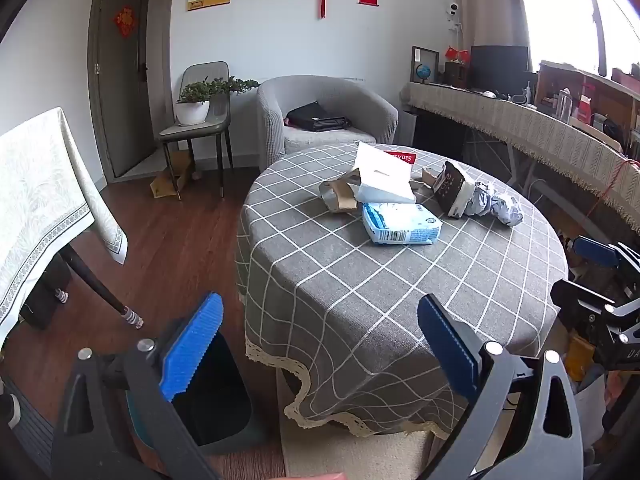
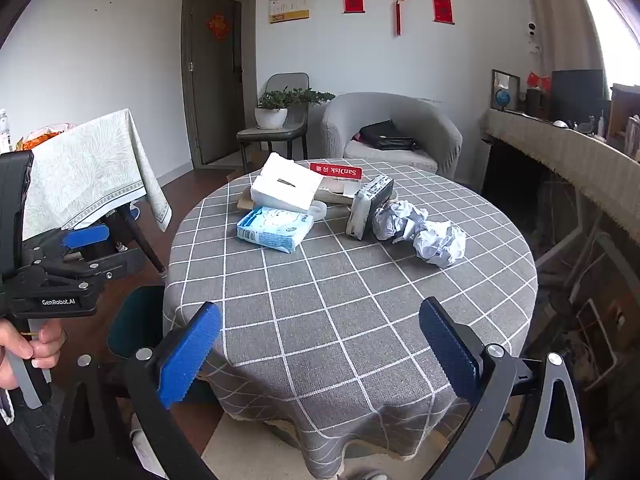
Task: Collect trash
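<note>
Left wrist view showed our left gripper point(image 1: 320, 344) spread wide, holding nothing, above the table point(image 1: 360, 280) edge; our right gripper point(image 2: 320, 348) gaped equally empty. Trash, including crumpled paper point(image 2: 420, 232), lay across the table's far side.

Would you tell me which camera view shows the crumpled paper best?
The right wrist view: the crumpled paper lies unobstructed on the round table, both wads clear. In the left wrist view the paper sits farther off, partly hidden behind the dark packet.
</note>
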Tool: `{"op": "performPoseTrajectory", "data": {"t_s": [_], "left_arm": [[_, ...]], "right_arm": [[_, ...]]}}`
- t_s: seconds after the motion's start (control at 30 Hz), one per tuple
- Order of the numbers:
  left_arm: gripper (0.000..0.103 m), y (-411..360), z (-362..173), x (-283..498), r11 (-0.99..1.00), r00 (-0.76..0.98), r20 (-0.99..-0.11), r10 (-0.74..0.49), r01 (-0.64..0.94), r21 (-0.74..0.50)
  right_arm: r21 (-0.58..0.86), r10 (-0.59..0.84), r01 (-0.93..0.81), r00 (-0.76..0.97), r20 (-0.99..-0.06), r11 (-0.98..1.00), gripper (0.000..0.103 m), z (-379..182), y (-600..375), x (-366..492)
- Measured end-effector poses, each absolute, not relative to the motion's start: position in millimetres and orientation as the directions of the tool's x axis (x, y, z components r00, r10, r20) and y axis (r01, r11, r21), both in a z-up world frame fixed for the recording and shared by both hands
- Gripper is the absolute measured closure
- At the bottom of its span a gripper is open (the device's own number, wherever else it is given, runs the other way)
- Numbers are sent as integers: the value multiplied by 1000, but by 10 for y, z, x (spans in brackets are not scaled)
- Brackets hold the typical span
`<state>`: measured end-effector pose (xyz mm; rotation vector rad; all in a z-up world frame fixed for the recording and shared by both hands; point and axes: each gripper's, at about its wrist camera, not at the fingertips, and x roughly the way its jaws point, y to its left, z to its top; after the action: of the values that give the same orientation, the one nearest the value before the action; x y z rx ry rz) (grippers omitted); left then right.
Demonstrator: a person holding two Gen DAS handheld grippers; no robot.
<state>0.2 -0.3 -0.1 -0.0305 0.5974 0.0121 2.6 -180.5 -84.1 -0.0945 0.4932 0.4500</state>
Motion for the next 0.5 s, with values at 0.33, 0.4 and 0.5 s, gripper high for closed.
{"op": "performPoseTrajectory", "data": {"t_s": [0.33, 0.4, 0.5], "left_arm": [[3, -15, 4, -2, 1000, 831, -556, 13, -24, -12], [3, -9, 5, -3, 1000, 831, -557, 9, -23, -17], [3, -22, 12, -5, 1000, 831, -556, 10, -22, -15]], "right_arm": [[20, 392, -437, 786, -478, 899, 3, -853, -1830, 16], [20, 391, -436, 786, -478, 900, 3, -850, -1830, 13], [22, 394, -437, 786, -477, 899, 3, -841, -1805, 33]]}}
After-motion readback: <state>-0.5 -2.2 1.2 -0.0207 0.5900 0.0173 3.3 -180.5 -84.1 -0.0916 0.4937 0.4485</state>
